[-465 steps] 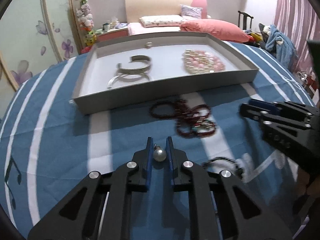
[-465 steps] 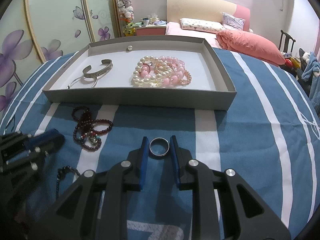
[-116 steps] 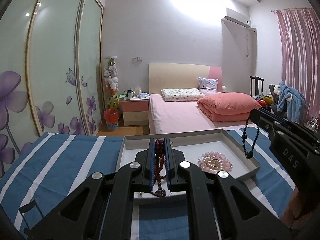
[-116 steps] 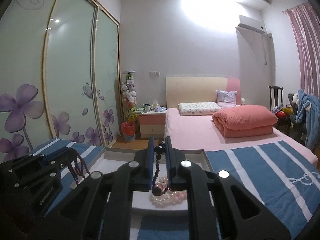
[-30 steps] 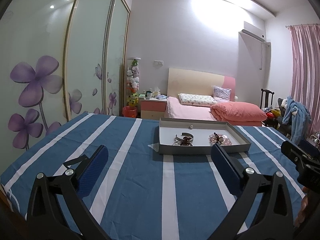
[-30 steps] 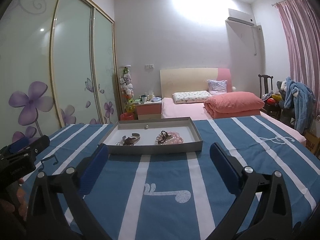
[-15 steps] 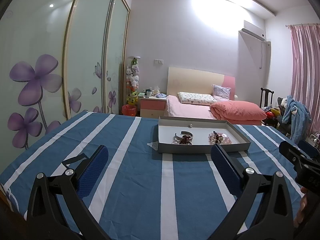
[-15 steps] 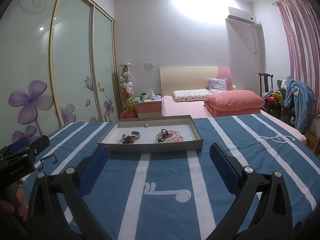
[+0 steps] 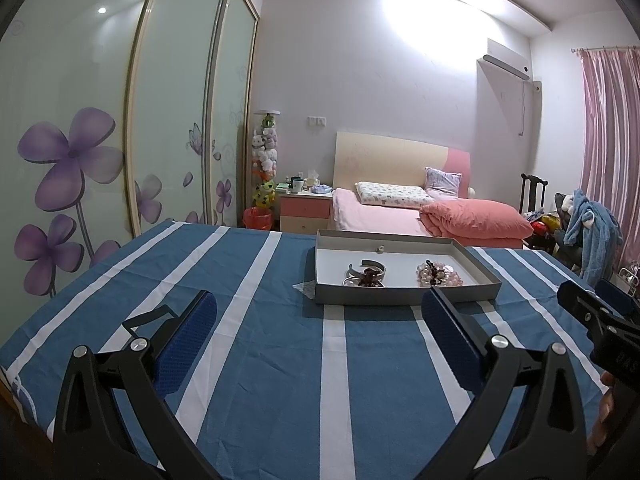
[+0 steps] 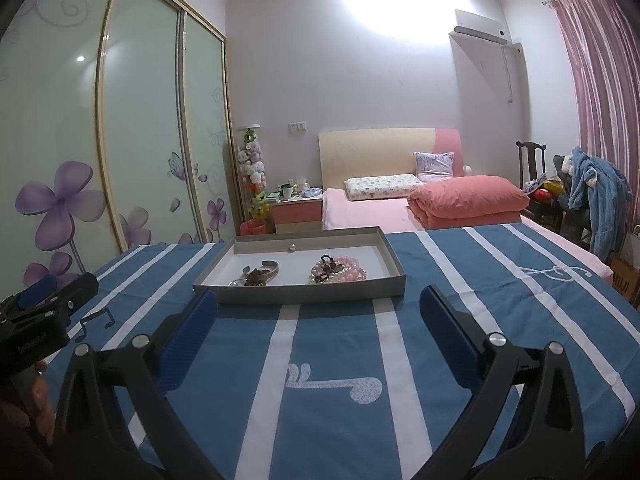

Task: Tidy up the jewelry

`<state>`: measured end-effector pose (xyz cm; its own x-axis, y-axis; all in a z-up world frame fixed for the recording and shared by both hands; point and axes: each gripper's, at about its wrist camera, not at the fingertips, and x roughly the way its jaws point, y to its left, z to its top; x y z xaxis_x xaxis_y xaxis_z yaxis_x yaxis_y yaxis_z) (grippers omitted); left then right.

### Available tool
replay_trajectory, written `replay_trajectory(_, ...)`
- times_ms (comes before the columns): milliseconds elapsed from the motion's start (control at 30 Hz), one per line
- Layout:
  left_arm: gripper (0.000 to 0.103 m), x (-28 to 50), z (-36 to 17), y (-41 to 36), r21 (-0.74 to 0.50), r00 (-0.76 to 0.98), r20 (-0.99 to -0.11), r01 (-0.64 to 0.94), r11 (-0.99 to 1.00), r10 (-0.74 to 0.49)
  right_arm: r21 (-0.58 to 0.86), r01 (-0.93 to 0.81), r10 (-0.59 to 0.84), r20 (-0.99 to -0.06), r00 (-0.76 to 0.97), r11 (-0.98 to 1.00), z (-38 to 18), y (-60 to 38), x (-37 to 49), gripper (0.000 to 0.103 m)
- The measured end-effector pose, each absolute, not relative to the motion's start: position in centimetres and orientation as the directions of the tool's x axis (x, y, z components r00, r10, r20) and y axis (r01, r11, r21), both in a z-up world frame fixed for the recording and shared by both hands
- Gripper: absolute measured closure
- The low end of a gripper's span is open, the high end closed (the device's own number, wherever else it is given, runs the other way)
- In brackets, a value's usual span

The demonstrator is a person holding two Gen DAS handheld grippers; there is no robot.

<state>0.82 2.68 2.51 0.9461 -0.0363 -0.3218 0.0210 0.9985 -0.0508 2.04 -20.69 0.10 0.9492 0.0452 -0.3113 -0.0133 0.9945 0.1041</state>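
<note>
Jewelry [image 10: 338,270] in tray [image 10: 300,293]; both grippers spread wide, empty.

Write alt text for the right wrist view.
The right claw hangs open and empty over a blue striped tablecloth, facing a grey tray that holds a metal bangle, dark beads and pink pearl strands. The left claw shows at left; a bedroom lies behind.

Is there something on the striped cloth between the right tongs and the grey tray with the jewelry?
Nothing visible. In the right wrist view only bare blue and white striped cloth lies between the open right tongs and the near wall of the grey tray. The jewelry lies inside it, behind that low wall.
</note>
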Motion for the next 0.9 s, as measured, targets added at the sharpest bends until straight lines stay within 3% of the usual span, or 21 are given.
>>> replay_trajectory(900,0.002,0.99,2.08,2.61,-0.046,0.943,-0.332,0.012,0.999,-0.027,0.111,-0.011,0.047,-0.325,0.944,0.994,-0.34,-20.62,2.29,0.004)
